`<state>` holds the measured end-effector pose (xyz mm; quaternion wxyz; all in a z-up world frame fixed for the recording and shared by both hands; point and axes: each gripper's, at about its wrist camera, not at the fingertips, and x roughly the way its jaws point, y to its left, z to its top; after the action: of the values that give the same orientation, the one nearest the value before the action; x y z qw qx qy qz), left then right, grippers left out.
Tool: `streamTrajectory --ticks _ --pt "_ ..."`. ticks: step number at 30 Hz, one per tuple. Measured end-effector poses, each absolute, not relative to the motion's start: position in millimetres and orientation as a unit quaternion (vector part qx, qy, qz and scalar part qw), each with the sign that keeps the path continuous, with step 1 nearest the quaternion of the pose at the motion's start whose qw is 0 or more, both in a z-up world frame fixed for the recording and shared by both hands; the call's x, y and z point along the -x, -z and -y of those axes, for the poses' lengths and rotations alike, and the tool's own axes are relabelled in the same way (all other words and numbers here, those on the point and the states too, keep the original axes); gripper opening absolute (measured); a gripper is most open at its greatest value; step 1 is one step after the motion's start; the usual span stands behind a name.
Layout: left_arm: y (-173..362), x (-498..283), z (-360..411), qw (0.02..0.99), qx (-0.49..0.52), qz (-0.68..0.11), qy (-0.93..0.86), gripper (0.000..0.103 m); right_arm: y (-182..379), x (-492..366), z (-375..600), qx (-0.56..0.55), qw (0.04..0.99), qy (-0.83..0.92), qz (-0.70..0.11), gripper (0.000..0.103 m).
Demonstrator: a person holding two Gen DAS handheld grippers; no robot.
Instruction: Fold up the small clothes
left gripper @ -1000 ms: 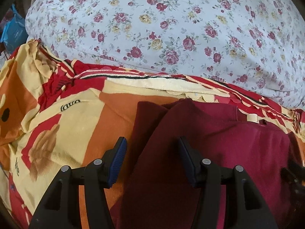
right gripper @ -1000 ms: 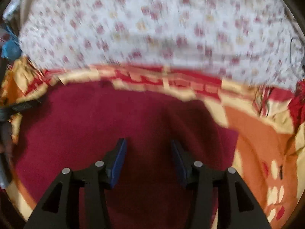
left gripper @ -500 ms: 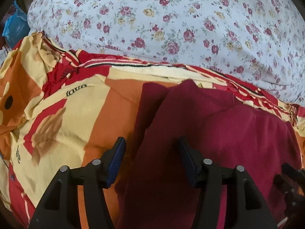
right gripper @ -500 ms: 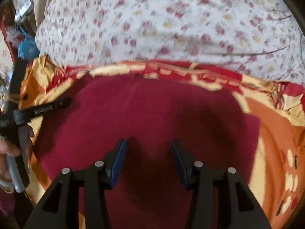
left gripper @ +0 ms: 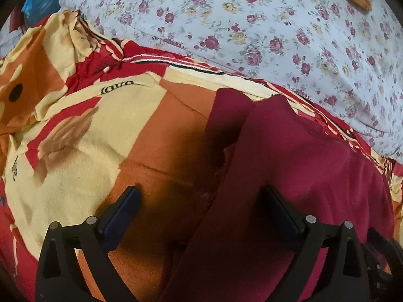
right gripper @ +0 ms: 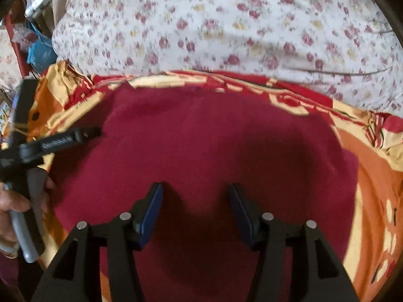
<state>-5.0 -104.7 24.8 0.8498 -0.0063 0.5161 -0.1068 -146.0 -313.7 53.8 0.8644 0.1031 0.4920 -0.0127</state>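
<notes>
A dark red garment (right gripper: pixel 201 136) lies spread on a patterned blanket (left gripper: pixel 83 156). My left gripper (left gripper: pixel 201 198) hangs over the garment's left edge (left gripper: pixel 226 176). Its jaws are opening and stand wide, gripping nothing, with the left pad (left gripper: pixel 126 206) over the blanket and the right pad (left gripper: pixel 277 206) over the cloth. My right gripper (right gripper: pixel 195 196) hovers above the middle of the garment. Its jaws are opening too, with only flat cloth below them. In the right wrist view the left gripper (right gripper: pixel 58 141) shows at the left edge, held by a hand (right gripper: pixel 12 201).
A white bedding roll with a rose print (left gripper: pixel 277 30) rises just behind the blanket and bounds the far side. Blue bags and clutter (right gripper: pixel 40 50) sit at the far left. The blanket (right gripper: pixel 372 188) runs on to the right of the garment.
The left jaws have spread much wider and let the garment's left edge lie down. The right jaws have widened a little, and the right view has steadied over the cloth.
</notes>
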Motion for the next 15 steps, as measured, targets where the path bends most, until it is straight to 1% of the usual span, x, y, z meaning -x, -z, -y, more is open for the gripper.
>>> streamTrajectory --ticks 3,7,11,15 --pt "-25.5 4.8 103.8 0.847 0.005 -0.518 0.118 0.092 -56.3 146.1 309.7 -0.094 0.866 0.016 -0.490 0.059" --pt "-27.6 5.4 98.5 0.840 0.014 -0.526 0.132 0.092 -67.3 148.0 309.3 -0.116 0.869 -0.003 -0.482 0.059" --pt "-28.4 8.4 96.3 0.841 0.015 -0.523 0.136 0.092 -74.8 146.5 303.5 -0.105 0.874 -0.006 -0.474 0.059" --pt "-29.8 9.5 92.5 0.835 0.026 -0.531 0.138 0.092 -65.4 140.8 300.7 -0.090 0.872 -0.003 -0.481 0.059"
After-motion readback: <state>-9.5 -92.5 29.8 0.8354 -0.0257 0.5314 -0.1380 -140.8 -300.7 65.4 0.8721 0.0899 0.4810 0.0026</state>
